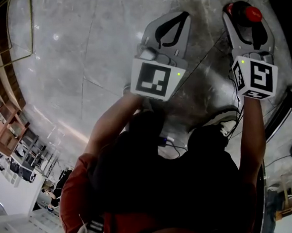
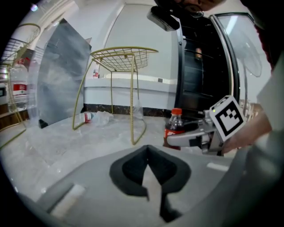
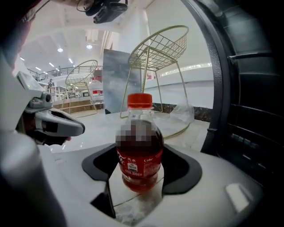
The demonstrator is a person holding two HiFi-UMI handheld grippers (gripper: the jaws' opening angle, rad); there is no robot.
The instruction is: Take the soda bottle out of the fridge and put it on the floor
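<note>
The soda bottle has a red cap, a red label and dark soda. It stands upright between the jaws of my right gripper, which is shut on its lower body just above the pale marble floor. From the head view only the bottle's red cap shows inside the right gripper. My left gripper is shut on nothing and is held low over the floor to the left. From there the bottle shows behind the right gripper. Seen from the head, the left gripper has its tips together.
The black fridge stands open just behind the bottle, its frame close on the right. A gold wire stool and a crumpled plastic bottle are on the floor beyond. A cable runs between the grippers.
</note>
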